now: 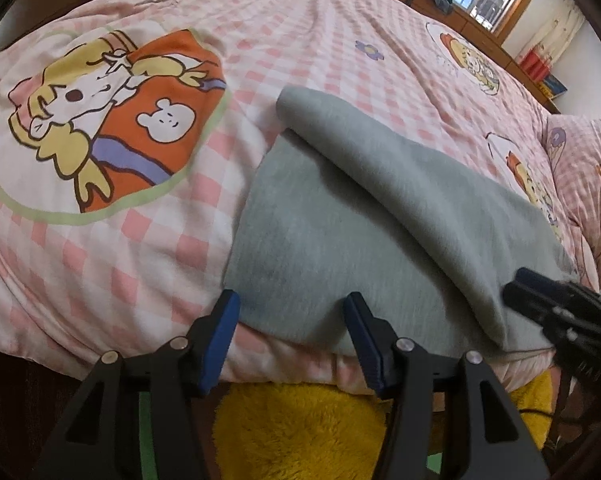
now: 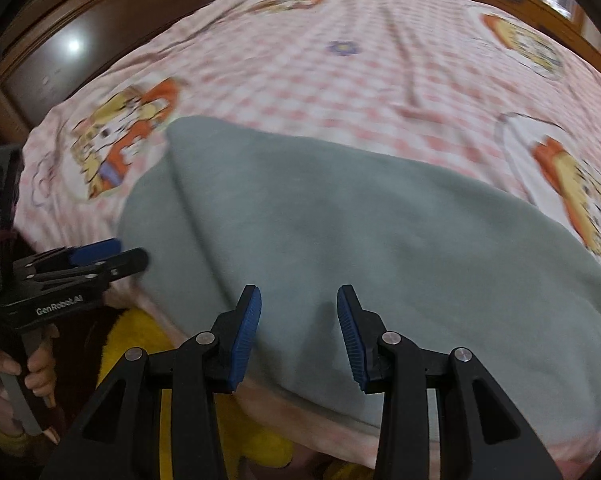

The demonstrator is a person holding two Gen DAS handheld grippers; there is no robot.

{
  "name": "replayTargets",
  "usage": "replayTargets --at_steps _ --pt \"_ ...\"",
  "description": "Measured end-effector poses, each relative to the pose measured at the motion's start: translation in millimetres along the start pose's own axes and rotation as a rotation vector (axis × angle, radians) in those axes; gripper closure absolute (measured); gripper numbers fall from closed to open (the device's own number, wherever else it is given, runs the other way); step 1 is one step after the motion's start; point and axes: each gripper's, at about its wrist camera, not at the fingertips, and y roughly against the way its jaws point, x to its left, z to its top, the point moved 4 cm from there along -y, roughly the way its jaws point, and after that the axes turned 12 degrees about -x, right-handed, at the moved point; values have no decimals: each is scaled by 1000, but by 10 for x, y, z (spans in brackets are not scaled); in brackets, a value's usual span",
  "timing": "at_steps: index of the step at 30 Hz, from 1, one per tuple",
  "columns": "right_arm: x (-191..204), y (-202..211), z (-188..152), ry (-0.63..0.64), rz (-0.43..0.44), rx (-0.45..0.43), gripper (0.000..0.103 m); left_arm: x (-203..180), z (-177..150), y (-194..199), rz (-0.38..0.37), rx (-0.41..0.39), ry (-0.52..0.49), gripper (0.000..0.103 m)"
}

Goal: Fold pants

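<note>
Pink-and-white checked bedding (image 1: 308, 40), printed with cartoon figures, fills both views, with a window at the upper right of the left wrist view and dark wood furniture at the upper left of the right wrist view.

Your grey pants (image 1: 340, 220) lie near the front edge of the bed, in the lower middle of each frame. They look already folded at least once: in the left wrist view one grey layer lies across another, with a rounded fold edge running from the frame's centre down to the lower right. Waistband and leg ends are not visible, so you cannot tell how many folds remain. As a judgement, you are partway through, with at least a final fold or a tidy-up left.

Your left gripper (image 1: 292, 344) sits at the bottom centre, jaws spread wide, holding nothing, its fingertips over the near edge of the fabric. Your right gripper (image 2: 298, 336) is also spread wide and empty, hovering above the grey cloth; whether either touches the fabric is unclear. A yellow fluffy cloth (image 1: 300, 432) shows below the bed edge.
</note>
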Motion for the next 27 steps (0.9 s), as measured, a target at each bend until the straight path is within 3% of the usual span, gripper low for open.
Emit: replayTargets --at_steps 6,18,19,21,23,27 --pt "236 -267 85 38 21 10 62 123 16 36 13 -4 36 45" --pt "238 -503 170 33 21 2 63 132 36 13 21 -9 49 45" --pt "220 -498 181 17 29 -5 65 125 38 16 23 -11 49 45" --pt "150 -464 220 -35 61 -22 86 124 49 17 22 -13 48 45" --pt "68 -409 271 -103 98 -41 94 115 73 19 25 -17 46 45" --pt "-153 -225 368 -219 123 -99 95 69 143 43 28 -33 40 45"
